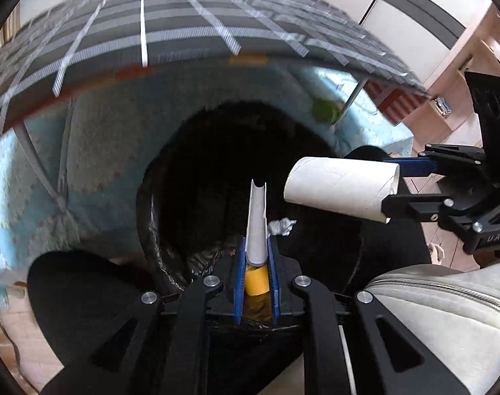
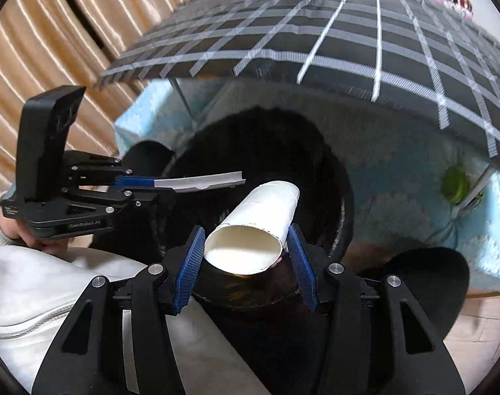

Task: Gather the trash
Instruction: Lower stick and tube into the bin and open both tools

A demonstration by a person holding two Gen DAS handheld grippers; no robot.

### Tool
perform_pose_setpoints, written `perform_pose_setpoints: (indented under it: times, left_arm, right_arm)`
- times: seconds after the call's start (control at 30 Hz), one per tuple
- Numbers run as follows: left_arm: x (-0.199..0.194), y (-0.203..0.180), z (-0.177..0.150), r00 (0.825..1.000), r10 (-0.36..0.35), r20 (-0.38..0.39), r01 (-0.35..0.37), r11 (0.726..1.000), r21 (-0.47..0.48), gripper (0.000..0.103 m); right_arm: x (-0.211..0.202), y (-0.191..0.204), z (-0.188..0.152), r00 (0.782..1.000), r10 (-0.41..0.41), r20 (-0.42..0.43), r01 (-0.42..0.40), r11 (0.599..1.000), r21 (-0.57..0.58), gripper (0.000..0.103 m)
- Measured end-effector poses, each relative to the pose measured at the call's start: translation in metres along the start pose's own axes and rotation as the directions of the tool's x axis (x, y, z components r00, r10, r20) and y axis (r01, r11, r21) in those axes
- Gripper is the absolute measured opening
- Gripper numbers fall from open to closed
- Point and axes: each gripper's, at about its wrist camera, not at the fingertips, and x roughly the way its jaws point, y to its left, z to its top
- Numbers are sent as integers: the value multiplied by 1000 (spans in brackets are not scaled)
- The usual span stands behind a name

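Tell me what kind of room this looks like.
Probably a room in a home. A table under a checked cloth stands over a pale blue mat, gold curtains hang at one side, and a black-lined bin sits on the floor.

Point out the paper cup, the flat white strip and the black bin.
paper cup [image 2: 250, 227]: right wrist view, on its outer side wall.
flat white strip [image 1: 257, 220]: left wrist view, mid-length on its face.
black bin [image 2: 343, 204]: right wrist view, on its right rim.

matt white paper cup [image 2: 256, 227], glossy crinkled black plastic bin liner [image 1: 158, 230], woven checked cloth on the table [image 2: 315, 33].
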Motion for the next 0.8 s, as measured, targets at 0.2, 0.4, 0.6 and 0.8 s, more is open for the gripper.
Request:
perform_pose_setpoints:
  times: [0.2, 0.4, 0.6, 0.8]
  left_arm:
    - [26, 3, 3, 998, 27, -49, -26, 999, 22, 12]
    - [46, 6, 8, 994, 50, -93, -47, 998, 33, 12]
    - [56, 7, 15, 992, 68, -105, -64, 997, 45, 12]
    - [61, 9, 21, 989, 89, -121, -86, 996, 29, 13]
  right_arm:
    - [39, -7, 4, 998, -5, -66, 6, 1000, 5, 52]
    - [69, -6, 13, 995, -11, -102, 10, 1000, -15, 53]
    - [88, -9, 25, 994, -27, -103, 25, 999, -24, 53]
    - [96, -6, 31, 993, -44, -114, 39, 998, -42, 55]
